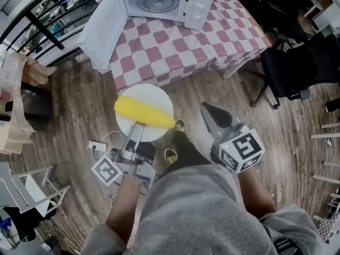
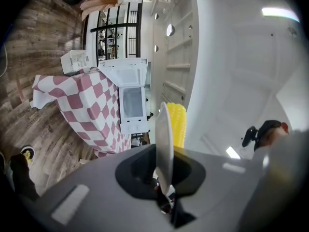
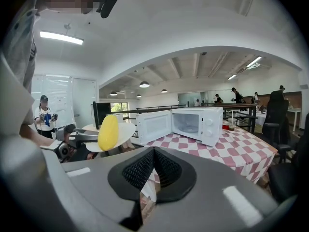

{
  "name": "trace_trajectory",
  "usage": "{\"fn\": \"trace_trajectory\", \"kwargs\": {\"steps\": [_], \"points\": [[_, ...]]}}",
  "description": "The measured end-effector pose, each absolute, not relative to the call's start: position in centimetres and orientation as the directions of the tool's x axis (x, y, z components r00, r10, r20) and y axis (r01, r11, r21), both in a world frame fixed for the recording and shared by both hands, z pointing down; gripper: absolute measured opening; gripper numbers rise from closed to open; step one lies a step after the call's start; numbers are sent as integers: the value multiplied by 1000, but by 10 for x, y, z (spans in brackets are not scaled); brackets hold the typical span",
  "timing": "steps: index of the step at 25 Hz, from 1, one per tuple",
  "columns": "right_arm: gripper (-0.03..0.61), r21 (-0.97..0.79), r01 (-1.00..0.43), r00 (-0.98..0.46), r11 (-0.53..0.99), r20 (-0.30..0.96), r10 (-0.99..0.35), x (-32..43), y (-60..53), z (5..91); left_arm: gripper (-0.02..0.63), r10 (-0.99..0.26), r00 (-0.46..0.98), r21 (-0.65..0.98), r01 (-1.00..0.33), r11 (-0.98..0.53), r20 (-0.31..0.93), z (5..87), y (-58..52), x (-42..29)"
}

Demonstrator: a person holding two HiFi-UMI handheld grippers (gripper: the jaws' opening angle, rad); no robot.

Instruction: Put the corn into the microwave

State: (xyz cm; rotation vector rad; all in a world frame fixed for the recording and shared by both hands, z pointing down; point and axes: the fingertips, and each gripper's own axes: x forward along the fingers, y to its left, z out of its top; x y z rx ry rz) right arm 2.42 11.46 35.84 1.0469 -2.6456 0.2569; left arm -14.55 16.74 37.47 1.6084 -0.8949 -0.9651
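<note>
The table (image 1: 175, 52) under its pink-and-white checked cloth stands well ahead of both grippers. On its far side sits the white microwave (image 1: 197, 5), with its door (image 1: 103, 31) swung wide open towards the left gripper's side and the cavity bare.

The white plate (image 1: 150, 93) is pinched by its near rim in the left gripper (image 1: 139, 127), whose jaws are clamped tight on the thin edge. The plate juts out in front of the gripper over the floor. The yellow corn cob (image 1: 143, 112) lies across the plate, just beyond the jaw tips.

The right gripper (image 1: 208, 109) hangs beside the left one, with its jaws together on nothing.

I'd say this is the carry, short of the table. The next move calls for a forward reach into the open cavity. The plate must be kept level, because a cob on a rim-held plate looks ready to roll.
</note>
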Motion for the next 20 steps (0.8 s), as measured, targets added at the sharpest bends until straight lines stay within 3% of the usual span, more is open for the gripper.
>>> {"fn": "trace_trajectory", "kwargs": {"steps": [20], "points": [[-2,-82,-706,-686,704,327,-650,36,-18,364,17,-901,418,979,-97,-176,-121,377,40,-136]]}}
